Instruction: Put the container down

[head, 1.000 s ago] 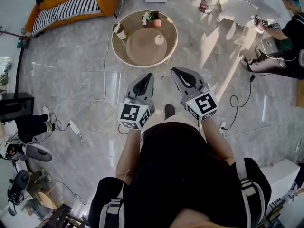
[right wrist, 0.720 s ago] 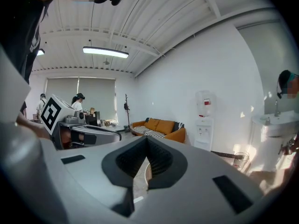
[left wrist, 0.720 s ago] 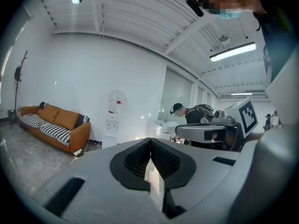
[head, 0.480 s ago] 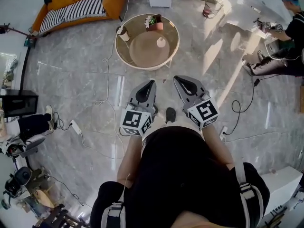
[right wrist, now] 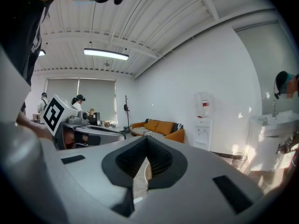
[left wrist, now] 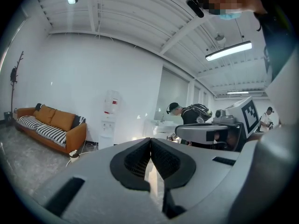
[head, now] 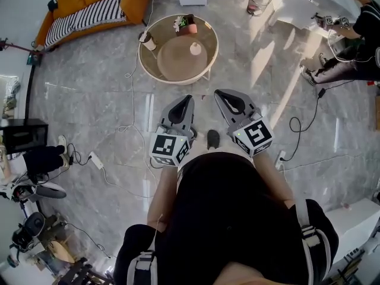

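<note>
A round wooden table (head: 209, 58) stands on the marble floor ahead of me. On it are a small white container (head: 195, 48), a potted plant (head: 187, 24) and a cup (head: 148, 40) at the left rim. My left gripper (head: 188, 98) and right gripper (head: 218, 93) are held side by side short of the table's near edge, pointing toward it. Both are shut with nothing between the jaws. The left gripper (left wrist: 150, 141) shows its pads meeting in its own view, and so does the right gripper (right wrist: 146, 141).
An orange sofa (head: 89, 5) with a striped cushion lines the far left wall. Cables (head: 133, 123) and a power strip (head: 95, 159) trail over the floor at the left. A person (head: 356, 34) sits at the far right. A black box (head: 21, 135) stands at the left.
Both grippers stay shut and empty. They have shifted a little across the floor together, and the head view has swung slightly, so the table sits a bit further left in the picture.
</note>
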